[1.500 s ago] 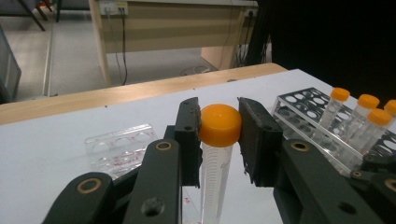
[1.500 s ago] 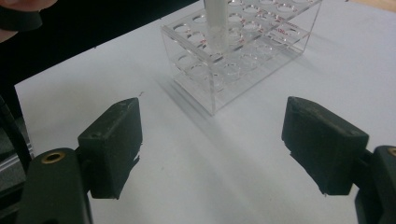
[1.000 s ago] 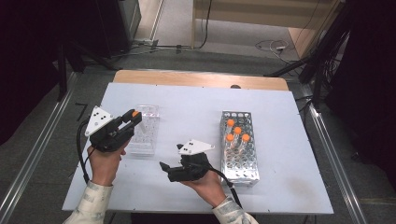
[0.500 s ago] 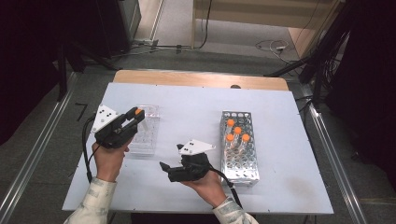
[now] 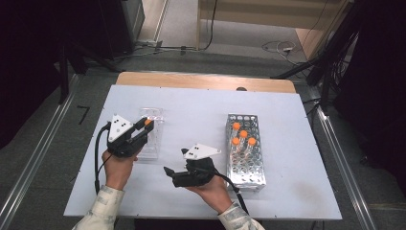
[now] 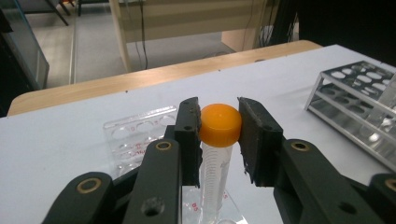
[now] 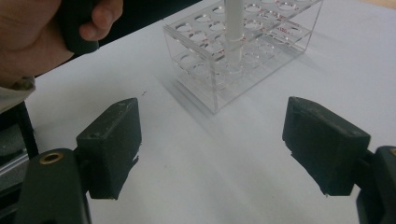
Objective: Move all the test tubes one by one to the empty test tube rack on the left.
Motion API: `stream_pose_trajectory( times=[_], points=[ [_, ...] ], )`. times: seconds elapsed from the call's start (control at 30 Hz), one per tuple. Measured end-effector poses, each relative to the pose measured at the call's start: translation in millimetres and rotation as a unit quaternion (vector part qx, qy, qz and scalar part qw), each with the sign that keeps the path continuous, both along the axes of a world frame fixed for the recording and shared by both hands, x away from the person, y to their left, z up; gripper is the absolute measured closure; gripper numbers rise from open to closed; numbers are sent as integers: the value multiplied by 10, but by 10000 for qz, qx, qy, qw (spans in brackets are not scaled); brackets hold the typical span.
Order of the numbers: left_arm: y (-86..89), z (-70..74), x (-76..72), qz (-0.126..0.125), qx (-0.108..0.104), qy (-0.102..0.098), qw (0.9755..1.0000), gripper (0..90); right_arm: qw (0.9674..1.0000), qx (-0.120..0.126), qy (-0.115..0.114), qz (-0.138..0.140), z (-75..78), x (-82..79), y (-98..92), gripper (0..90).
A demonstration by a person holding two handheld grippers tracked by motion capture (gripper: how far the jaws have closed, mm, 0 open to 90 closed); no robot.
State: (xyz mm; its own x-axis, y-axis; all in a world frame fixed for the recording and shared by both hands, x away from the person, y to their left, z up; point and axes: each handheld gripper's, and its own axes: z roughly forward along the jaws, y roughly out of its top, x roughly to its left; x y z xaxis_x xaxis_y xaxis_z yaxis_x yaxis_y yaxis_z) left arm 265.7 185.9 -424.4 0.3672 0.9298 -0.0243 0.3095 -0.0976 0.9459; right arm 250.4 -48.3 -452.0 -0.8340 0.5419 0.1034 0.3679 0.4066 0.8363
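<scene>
The left tongs [image 6: 219, 128] are clamped on the orange cap [image 6: 220, 124] of a clear plastic tube [image 6: 214, 179], one pad on each side of the cap. The tube hangs upright below them, its lower end down among the holes of the clear acrylic rack [image 5: 149, 134] on the left of the white surface [image 5: 191, 108]. The right tongs [image 7: 210, 144] are spread wide with nothing between them, hovering low over the surface near its front edge and facing that rack.

The tube looks light and stiff, with a smooth, slippery wall. The ribless cap is the widest part and gives the pads a fair seat, so holding there seems sound, though a loose cap could let the body drop. A grip just under the cap would likely be surer. Four more orange-capped tubes [image 5: 243, 135] stand in the metal rack [image 5: 245, 148] to the right.
</scene>
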Motion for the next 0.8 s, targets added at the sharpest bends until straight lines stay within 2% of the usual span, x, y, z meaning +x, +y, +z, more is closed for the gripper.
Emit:
stream_pose_trajectory(
  times=[0.27,0.6,0.67,0.8],
  points=[
    [-18,-113,7,37,80,90,9999,701,10000,-1,-3,12,-10,-6,3,182],
    [-14,-146,11,66,49,128,9999,682,10000,-8,25,3,-14,-6,1,182],
    [-10,-141,9,61,1,116,9999,655,10000,-9,22,1,-14,-7,0,182],
    [-1,-126,-1,59,-113,130,9998,539,10000,-5,21,-6,-13,-6,-5,182]
  ],
)
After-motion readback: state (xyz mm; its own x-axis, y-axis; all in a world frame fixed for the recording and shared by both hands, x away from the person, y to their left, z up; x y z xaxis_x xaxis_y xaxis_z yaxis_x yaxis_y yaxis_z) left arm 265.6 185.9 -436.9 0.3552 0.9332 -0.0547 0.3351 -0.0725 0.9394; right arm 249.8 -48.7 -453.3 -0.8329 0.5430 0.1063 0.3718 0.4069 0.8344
